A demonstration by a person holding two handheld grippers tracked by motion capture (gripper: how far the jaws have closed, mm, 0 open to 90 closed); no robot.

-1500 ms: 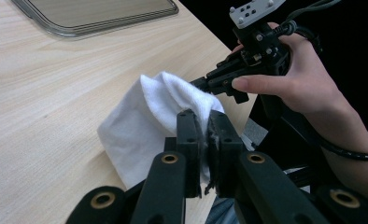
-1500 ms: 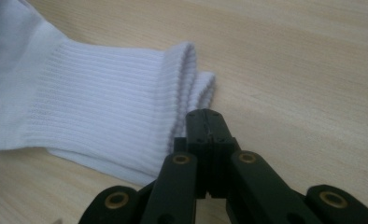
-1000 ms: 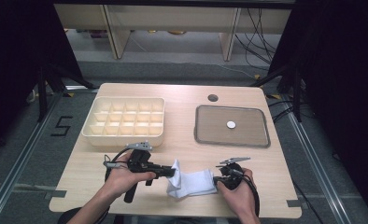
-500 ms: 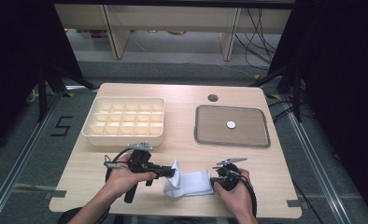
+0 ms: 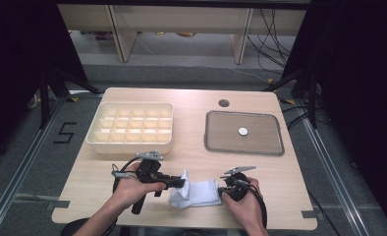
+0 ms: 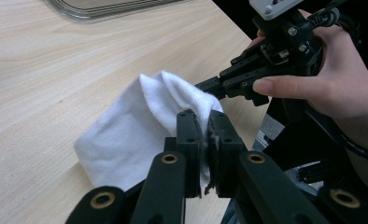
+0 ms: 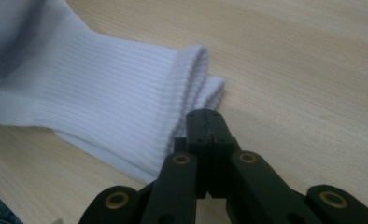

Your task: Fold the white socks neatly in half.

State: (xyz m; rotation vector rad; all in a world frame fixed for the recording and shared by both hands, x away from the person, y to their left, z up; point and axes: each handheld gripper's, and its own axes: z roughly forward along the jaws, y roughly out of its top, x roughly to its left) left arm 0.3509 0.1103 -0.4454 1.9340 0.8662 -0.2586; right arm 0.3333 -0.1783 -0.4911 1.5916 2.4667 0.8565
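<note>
Behind the left gripper [image 6: 203,140], sock [image 6: 135,126] partly hidden.

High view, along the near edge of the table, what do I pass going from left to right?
Left claw shut on the cloth's left end → white ribbed cloth, which looks like a sock → right claw, jaws together at the cloth's right end; whether it pinches fabric is unclear.
</note>
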